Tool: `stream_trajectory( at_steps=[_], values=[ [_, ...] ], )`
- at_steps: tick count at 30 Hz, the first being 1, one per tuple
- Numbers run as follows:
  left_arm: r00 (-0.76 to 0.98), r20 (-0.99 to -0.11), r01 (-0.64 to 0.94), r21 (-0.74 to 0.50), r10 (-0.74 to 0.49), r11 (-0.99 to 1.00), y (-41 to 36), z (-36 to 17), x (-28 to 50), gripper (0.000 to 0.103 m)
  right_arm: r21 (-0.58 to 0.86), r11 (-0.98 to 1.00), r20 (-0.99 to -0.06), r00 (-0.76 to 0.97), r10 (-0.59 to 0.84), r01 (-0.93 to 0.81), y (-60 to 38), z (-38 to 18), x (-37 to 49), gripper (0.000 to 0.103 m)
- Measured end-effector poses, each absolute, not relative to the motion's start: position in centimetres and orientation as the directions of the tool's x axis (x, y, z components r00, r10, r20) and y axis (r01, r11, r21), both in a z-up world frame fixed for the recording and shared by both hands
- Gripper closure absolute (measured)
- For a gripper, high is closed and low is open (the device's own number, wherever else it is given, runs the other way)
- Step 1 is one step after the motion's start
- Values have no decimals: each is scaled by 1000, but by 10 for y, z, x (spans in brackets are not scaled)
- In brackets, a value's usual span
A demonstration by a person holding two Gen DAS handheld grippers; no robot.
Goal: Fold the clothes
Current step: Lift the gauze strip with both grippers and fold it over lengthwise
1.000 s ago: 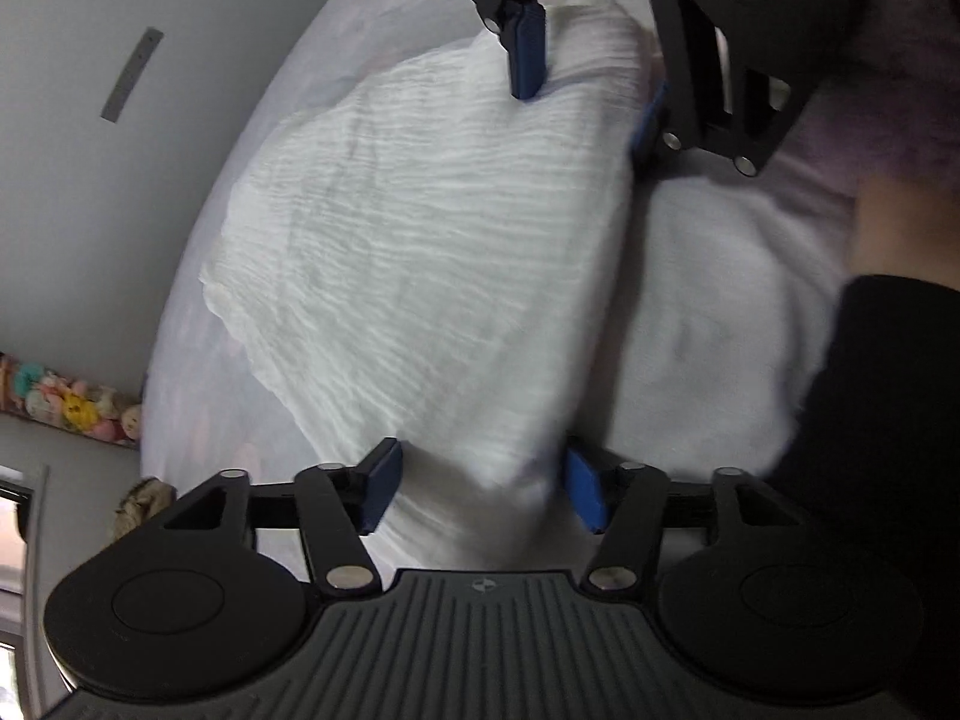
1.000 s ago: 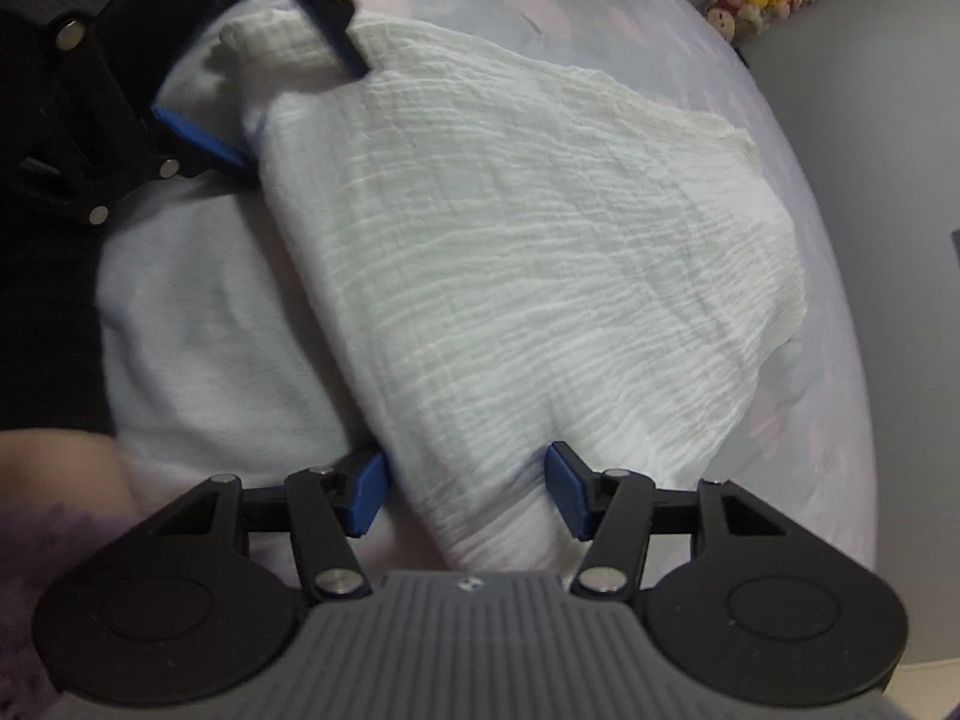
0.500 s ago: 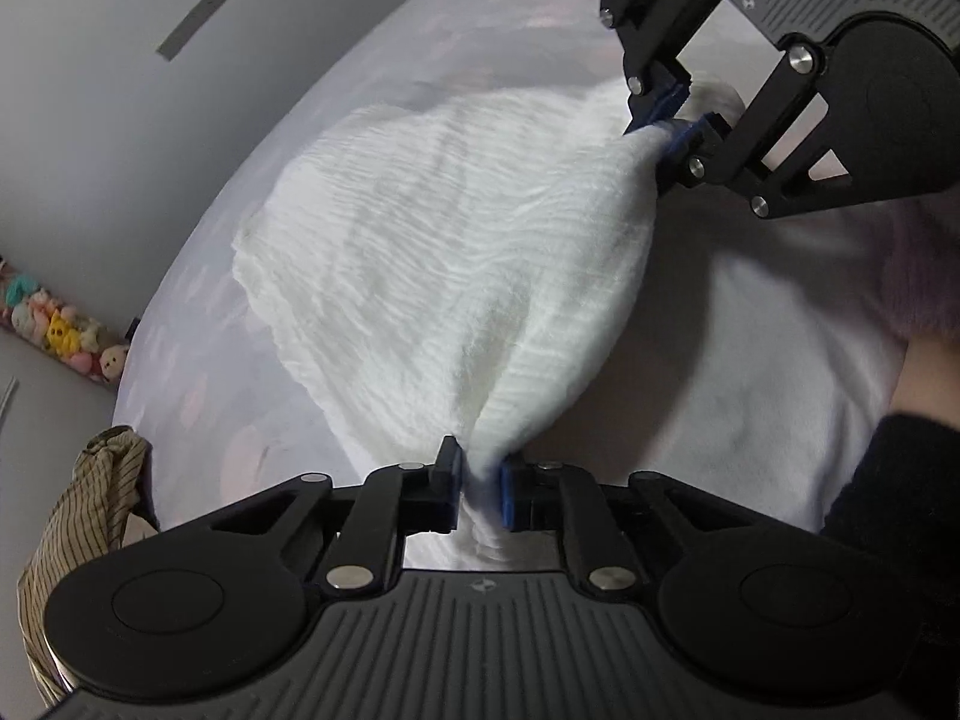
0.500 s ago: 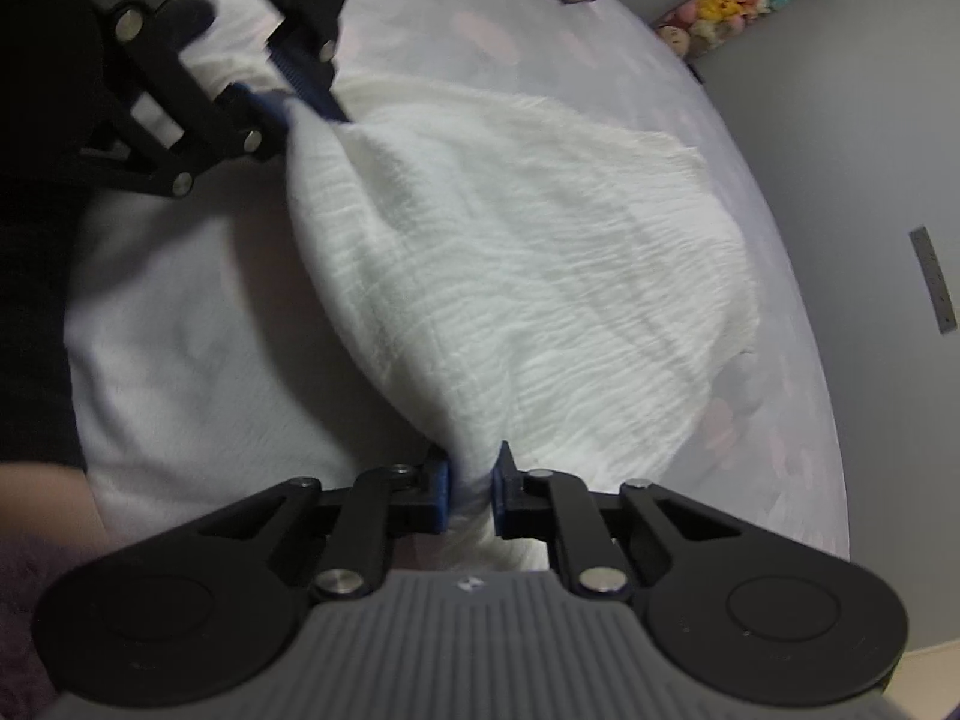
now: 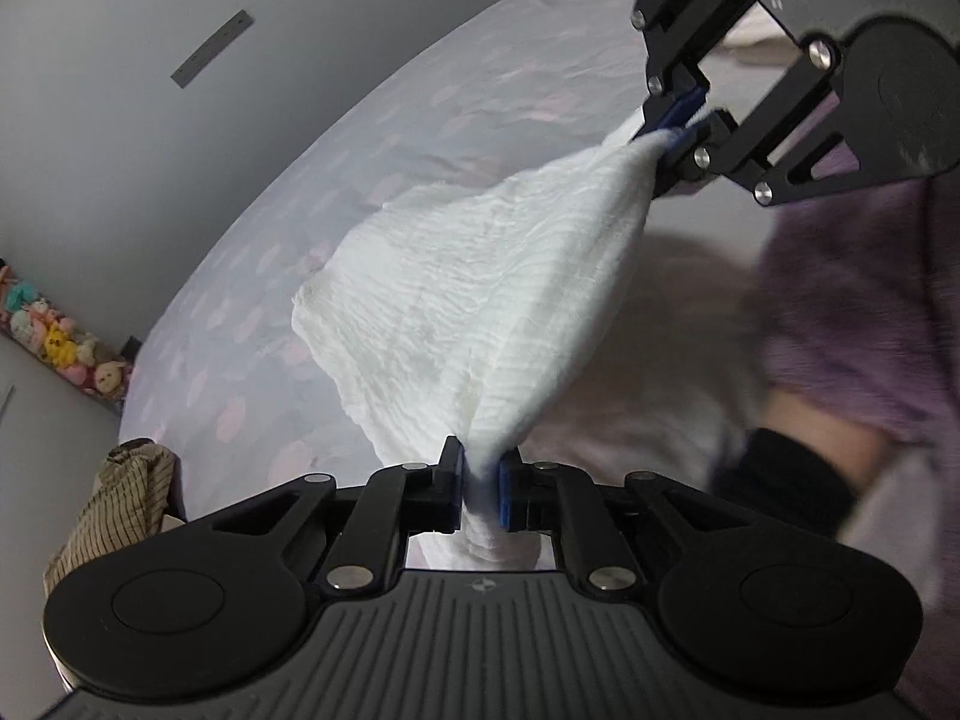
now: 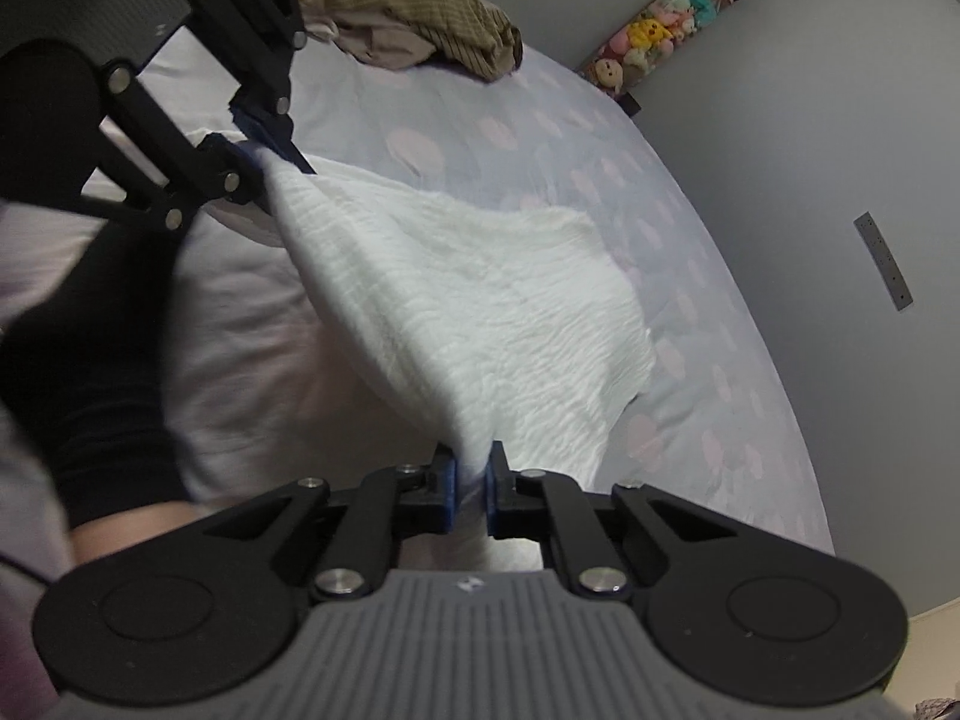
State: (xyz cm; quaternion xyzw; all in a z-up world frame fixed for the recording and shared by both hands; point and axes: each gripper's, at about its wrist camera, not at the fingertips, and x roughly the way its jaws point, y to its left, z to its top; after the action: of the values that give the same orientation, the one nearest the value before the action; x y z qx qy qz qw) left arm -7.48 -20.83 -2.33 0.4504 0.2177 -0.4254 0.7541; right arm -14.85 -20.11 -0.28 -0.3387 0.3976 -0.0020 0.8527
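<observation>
A white crinkled garment [image 5: 474, 288] hangs stretched between my two grippers above the bed; it also shows in the right wrist view [image 6: 480, 312]. My left gripper [image 5: 480, 489] is shut on one corner of it. My right gripper [image 6: 471, 495] is shut on the opposite corner. Each gripper appears in the other's view, the right one [image 5: 681, 126] and the left one [image 6: 264, 147], pinching the cloth. The garment's far edge still trails on the bed.
The bed [image 5: 336, 192] has a pale lilac sheet with pink spots. A striped brown garment [image 6: 408, 6] lies bunched at its far end, also in the left wrist view [image 5: 114, 510]. Plush toys [image 6: 666, 24] line the grey wall. The person's arm [image 6: 102, 372] is nearby.
Both grippers closed on the white garment's corners and lifted it off the bed; the cloth now hangs taut between them instead of lying flat.
</observation>
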Motion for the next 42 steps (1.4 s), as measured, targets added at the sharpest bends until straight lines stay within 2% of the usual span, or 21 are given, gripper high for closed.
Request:
stream_trajectory(
  at_steps=[9,20,27,35,42],
  values=[
    [498,-731,858,492,-468,144,-177,-6,-124,94,-560,772,-676,704,-215,-302,-167,25,-213,93],
    [491,-727,865,474,-480,167,-183,-7,-102,94,-562,776,-669,709,-222,-287,-172,25,-208,93],
    [475,-725,875,450,-499,179,-200,8,-62,95,-564,783,-657,717,-232,-263,-195,34,-178,93],
    [487,-711,867,462,-506,185,-252,29,17,95,-555,818,-616,735,-283,-150,-250,53,-104,93],
    [422,-773,904,396,-474,160,-301,14,114,95,-564,815,-629,710,-316,-137,-313,43,-17,93]
  ],
)
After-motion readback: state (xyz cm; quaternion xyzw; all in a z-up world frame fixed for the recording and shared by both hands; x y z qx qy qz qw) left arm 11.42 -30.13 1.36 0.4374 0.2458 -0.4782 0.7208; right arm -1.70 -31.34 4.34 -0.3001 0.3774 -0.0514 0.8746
